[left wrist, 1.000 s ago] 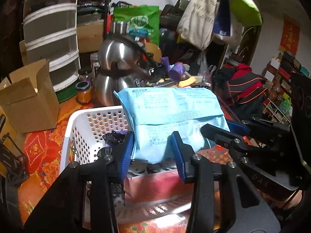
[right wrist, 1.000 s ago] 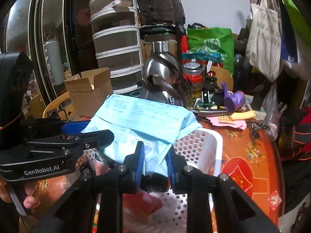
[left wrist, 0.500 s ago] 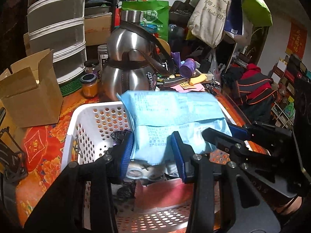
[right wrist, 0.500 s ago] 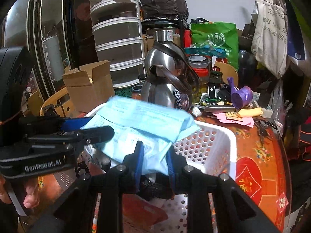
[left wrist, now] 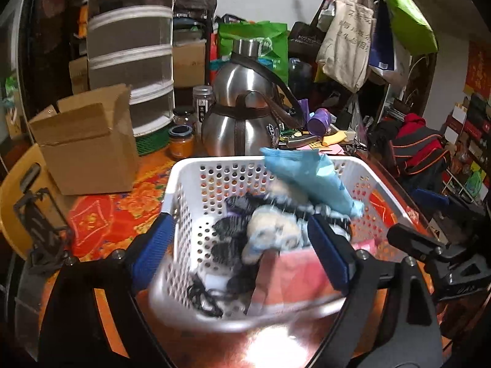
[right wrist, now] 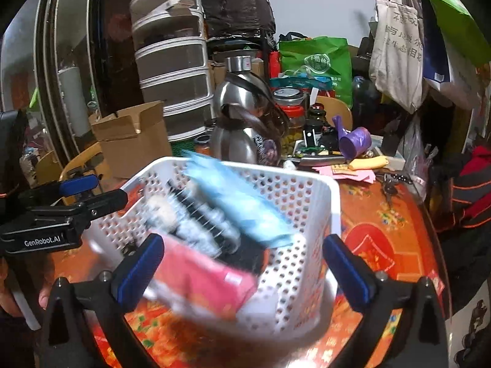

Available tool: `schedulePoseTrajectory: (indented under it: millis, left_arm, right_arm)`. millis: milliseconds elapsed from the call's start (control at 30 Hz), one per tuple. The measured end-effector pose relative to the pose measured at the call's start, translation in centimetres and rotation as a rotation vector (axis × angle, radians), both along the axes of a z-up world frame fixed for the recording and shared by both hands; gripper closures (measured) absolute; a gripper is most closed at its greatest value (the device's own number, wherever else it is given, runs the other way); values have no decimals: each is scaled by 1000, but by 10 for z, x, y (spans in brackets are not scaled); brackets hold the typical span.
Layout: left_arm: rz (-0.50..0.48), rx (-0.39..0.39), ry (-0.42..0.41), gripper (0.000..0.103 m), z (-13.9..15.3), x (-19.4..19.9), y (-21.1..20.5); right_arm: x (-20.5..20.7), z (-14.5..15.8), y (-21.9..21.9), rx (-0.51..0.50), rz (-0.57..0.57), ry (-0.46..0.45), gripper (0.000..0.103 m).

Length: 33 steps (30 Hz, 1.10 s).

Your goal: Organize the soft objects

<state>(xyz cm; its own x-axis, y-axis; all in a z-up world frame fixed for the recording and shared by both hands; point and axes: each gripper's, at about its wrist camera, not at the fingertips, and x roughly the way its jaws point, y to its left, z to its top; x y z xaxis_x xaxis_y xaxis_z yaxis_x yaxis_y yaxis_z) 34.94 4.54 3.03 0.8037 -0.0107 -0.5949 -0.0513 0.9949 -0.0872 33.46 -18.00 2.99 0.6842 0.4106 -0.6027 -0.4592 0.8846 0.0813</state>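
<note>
A white perforated basket (left wrist: pixel 190 184) (right wrist: pixel 310 214) stands on the red patterned table. A light blue soft pack (left wrist: pixel 310 181) (right wrist: pixel 236 199) lies tilted inside it, against the far right side. Beneath lie a pink pack (left wrist: pixel 294 276) (right wrist: pixel 202 279), dark socks (left wrist: pixel 230 233) and a pale fluffy item (left wrist: pixel 270 233). My left gripper (left wrist: pixel 242 254) is open and empty above the basket's near rim. My right gripper (right wrist: pixel 242 270) is open and empty at the basket's near corner. Each gripper shows in the other's view: the right one (left wrist: pixel 429 224), the left one (right wrist: pixel 79 196).
A steel kettle (left wrist: pixel 245 116) (right wrist: pixel 245 122) stands just behind the basket. An open cardboard box (left wrist: pixel 86 141) (right wrist: pixel 132 141) is at the left, with stacked drawers (left wrist: pixel 132 61) behind. A purple cup (right wrist: pixel 356 144), jars and bags crowd the back.
Both grippers opened and let go of the blue pack, which dropped into the basket. Both grippers drew back from it.
</note>
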Motion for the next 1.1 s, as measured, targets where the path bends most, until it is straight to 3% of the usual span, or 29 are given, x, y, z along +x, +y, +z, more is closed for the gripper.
schedulePoseTrajectory:
  millis: [167, 433, 533, 633, 800, 933, 1100]
  left_arm:
    - [-15, -26, -39, 1, 2, -47, 1]
    - [15, -40, -103, 0, 10, -134, 15]
    - [19, 28, -125, 0, 15, -170, 15]
    - [23, 72, -131, 0, 22, -205, 10]
    - [-34, -16, -158, 0, 38, -264, 2]
    - [0, -30, -134, 0, 46, -297, -9]
    - [-11, -26, -158, 0, 60, -316, -24]
  right_arm:
    - [-41, 2, -7, 14, -3, -13, 0]
    - [-116, 11, -21, 19, -40, -82, 0]
    - [-150, 11, -19, -59, -85, -104, 0]
    - [-187, 14, -21, -57, -83, -133, 0]
    - [-241, 31, -32, 27, -122, -162, 0]
    - [-260, 44, -34, 23, -124, -111, 0]
    - [-258, 46, -25, -71, -172, -150, 0]
